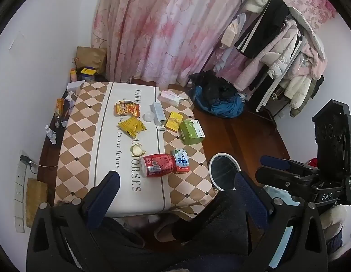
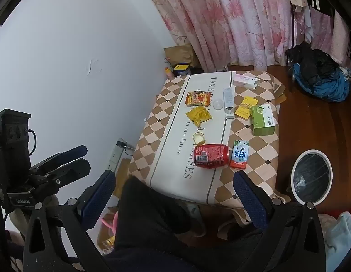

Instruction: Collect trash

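I have both grippers released, fingers spread wide and holding nothing. Ahead of my left gripper point(image 1: 175, 195) fingers, the red can point(image 1: 158, 165) lies on the checkered table point(image 1: 73, 140), touching the milk carton point(image 1: 181, 163). The bin point(image 2: 311, 176) sits beyond my right gripper point(image 2: 175, 195), off its right finger.

A pink flowered curtain point(image 1: 157, 27) hangs at 12 o'clock. At 2 o'clock coats point(image 1: 286, 52) hang on a rack, and below them a blue and black pile of clothes point(image 1: 218, 97) lies on the wooden floor point(image 1: 250, 133). At 9 o'clock a power strip point(image 1: 20, 190) lies against the white wall point(image 1: 39, 45).
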Motion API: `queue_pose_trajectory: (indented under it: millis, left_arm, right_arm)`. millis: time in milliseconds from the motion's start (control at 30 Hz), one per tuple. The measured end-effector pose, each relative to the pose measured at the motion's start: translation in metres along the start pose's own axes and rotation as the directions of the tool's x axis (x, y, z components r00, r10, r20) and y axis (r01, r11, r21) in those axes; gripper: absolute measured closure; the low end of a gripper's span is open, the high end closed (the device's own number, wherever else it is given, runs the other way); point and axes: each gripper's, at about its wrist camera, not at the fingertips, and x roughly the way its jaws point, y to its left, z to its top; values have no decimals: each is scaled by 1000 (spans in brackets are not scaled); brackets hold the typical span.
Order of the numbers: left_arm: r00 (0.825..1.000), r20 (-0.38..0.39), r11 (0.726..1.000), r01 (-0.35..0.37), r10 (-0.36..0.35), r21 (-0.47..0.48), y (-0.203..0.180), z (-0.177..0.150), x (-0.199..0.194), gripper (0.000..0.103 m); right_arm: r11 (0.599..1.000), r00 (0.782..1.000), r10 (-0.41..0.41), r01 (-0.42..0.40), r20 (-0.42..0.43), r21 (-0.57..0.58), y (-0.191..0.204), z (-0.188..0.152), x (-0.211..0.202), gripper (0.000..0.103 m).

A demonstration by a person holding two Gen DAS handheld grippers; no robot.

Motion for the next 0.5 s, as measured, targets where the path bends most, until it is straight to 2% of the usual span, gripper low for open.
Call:
queue_pose_trajectory:
  millis: [267, 500]
  left_arm:
    - [999, -8, 999, 37, -37, -16, 1, -2, 4, 0]
    - [999, -12, 999, 34, -34, -19, 0, 0, 3, 0]
  right_arm:
    - [1000, 1000, 12, -12, 0, 6, -3, -1, 0, 0]
    - [1000, 1000, 25, -25, -1, 8, -5, -2, 0, 0]
